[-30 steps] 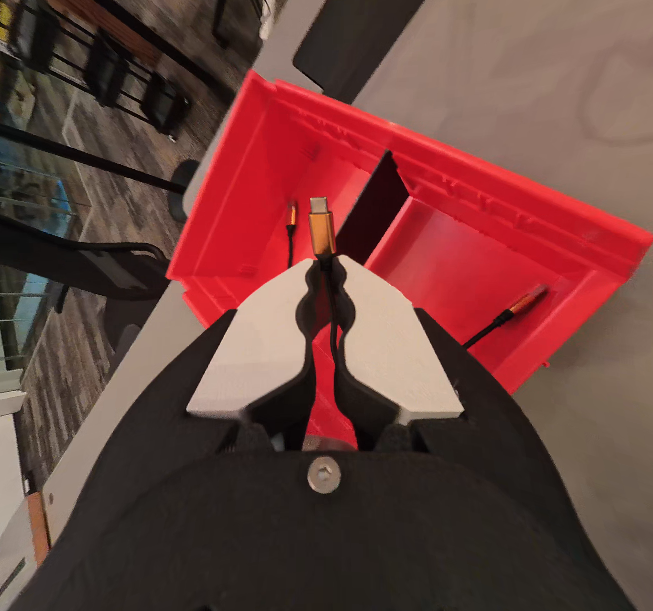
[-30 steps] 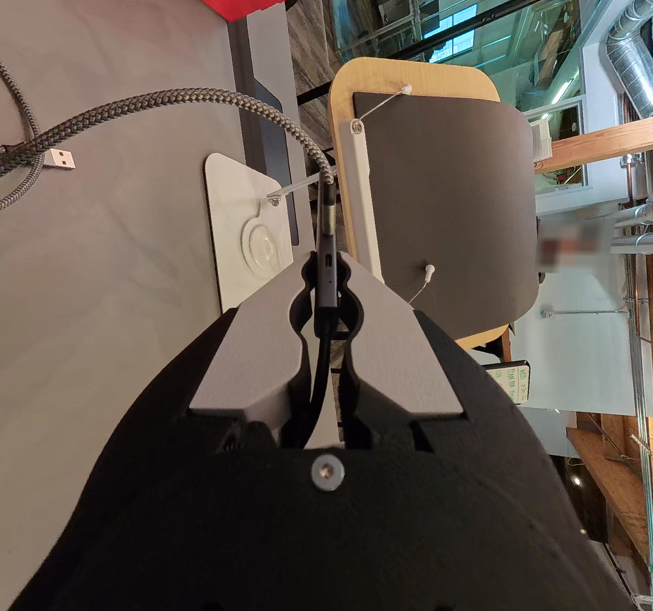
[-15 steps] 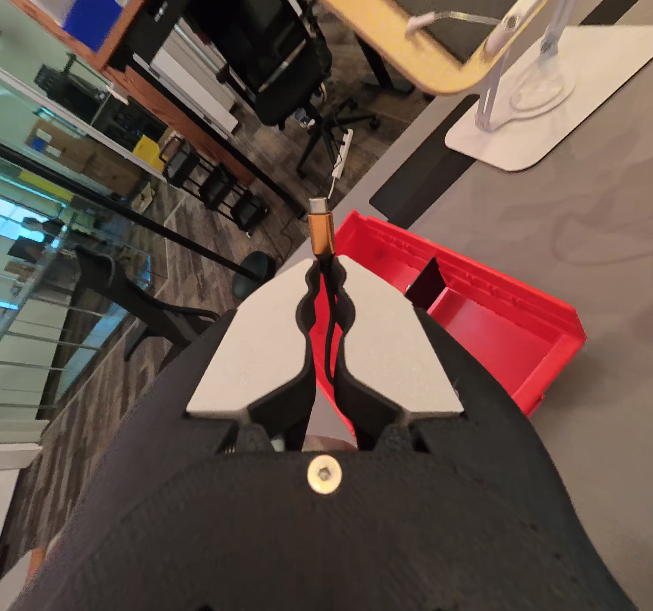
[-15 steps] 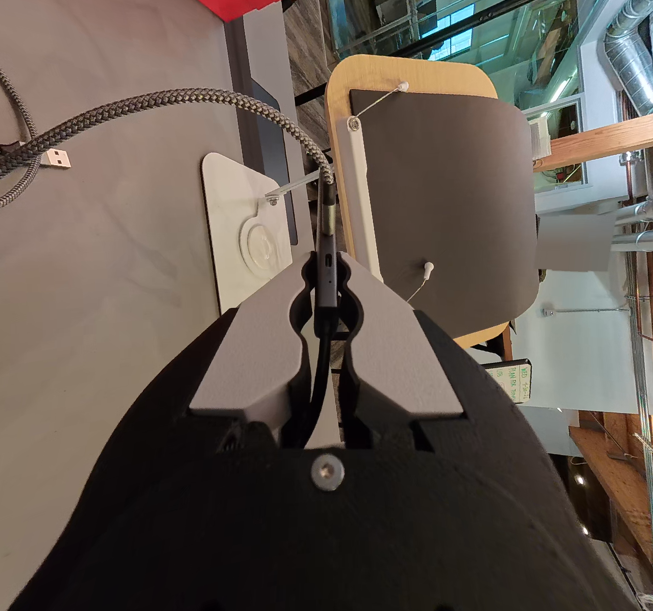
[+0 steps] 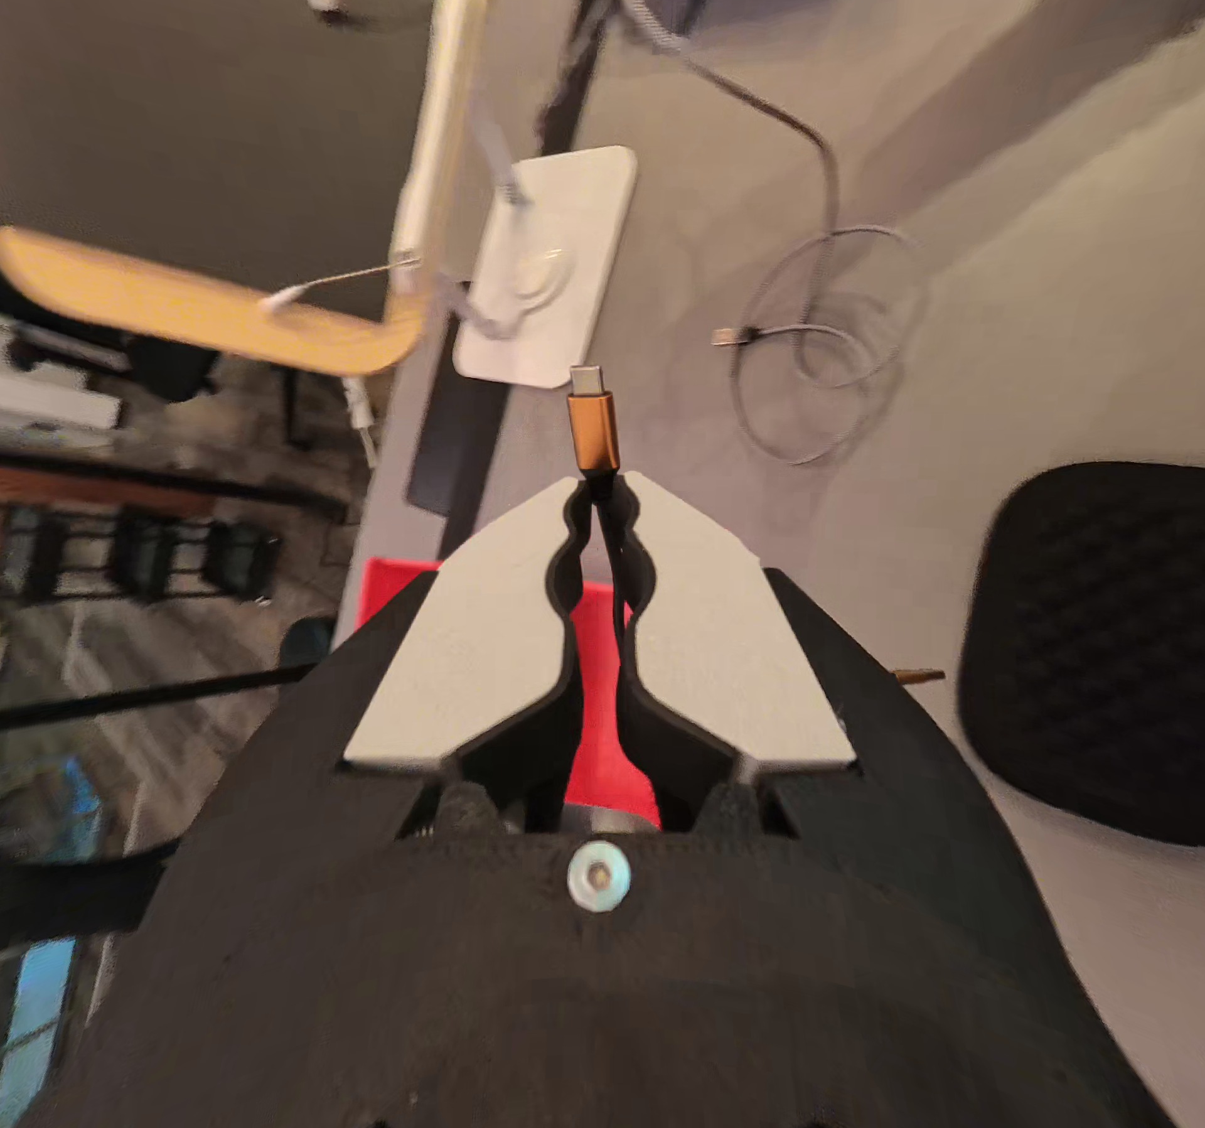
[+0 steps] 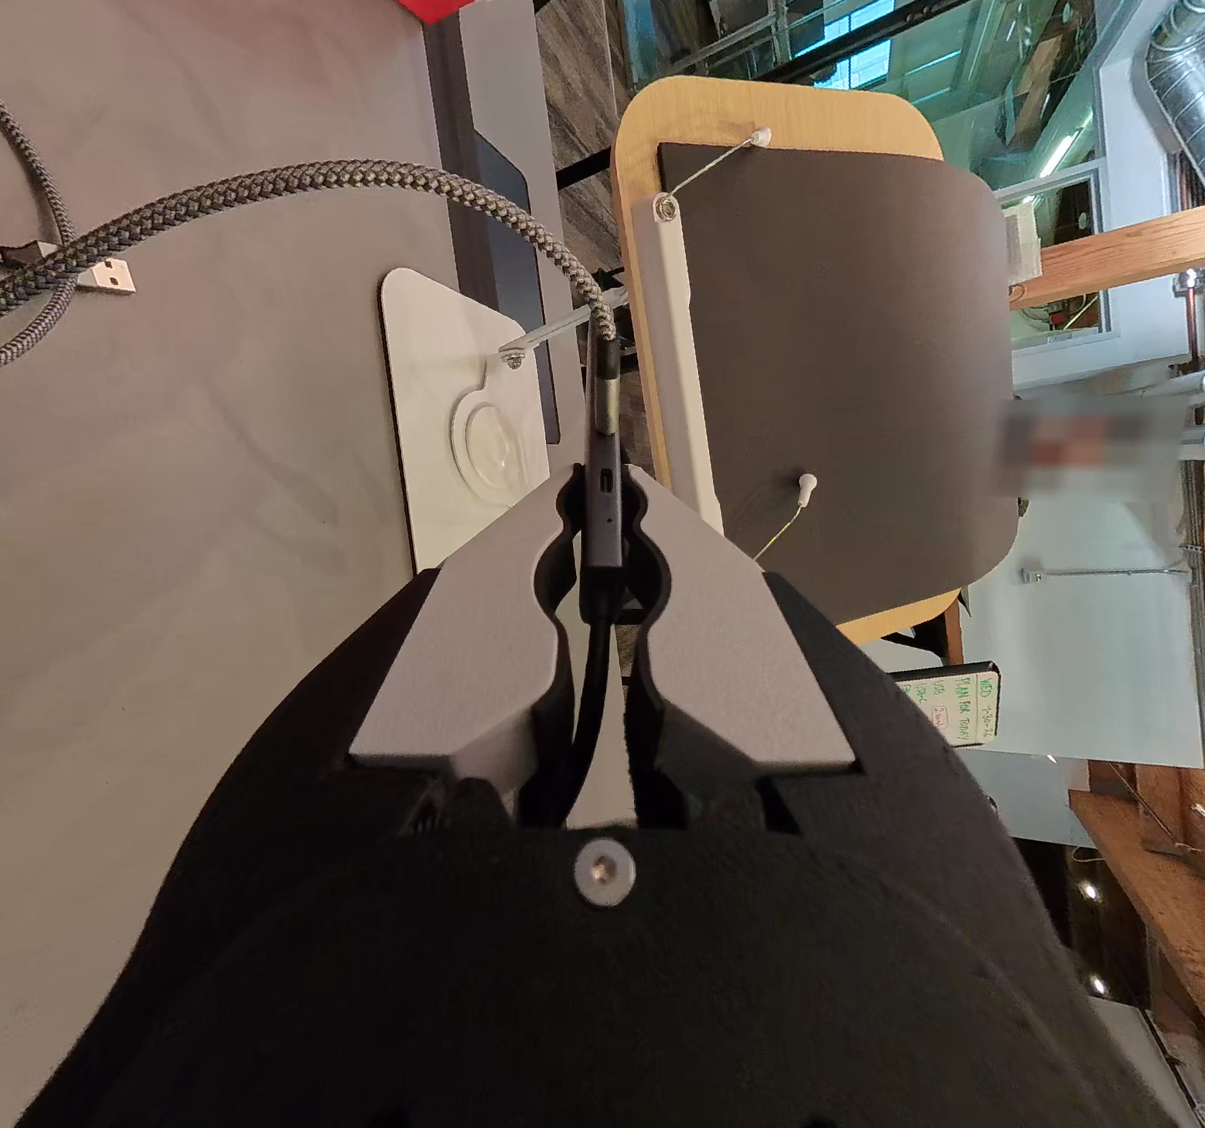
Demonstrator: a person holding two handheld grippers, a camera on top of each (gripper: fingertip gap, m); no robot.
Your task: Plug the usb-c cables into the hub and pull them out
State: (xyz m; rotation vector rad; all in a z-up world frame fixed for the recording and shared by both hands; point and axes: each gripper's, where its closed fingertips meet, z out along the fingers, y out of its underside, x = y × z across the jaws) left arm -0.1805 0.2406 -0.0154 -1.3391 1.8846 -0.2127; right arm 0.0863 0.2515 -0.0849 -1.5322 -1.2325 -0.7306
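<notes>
Left wrist view shows our left gripper (image 5: 598, 477) pinched on the thin black cable just behind its copper-sleeved usb-c plug (image 5: 592, 430), which juts free above the grey desk (image 5: 1043, 262), the red plastic bin (image 5: 590, 692) below the fingers near the desk's edge. Our right gripper (image 6: 603, 474) clamps the slim dark-grey hub (image 6: 603, 503), a braided grey cable (image 6: 313, 180) already seated in its far end. Held only by its cord, the plug may tilt and miss the hub's small side port.
</notes>
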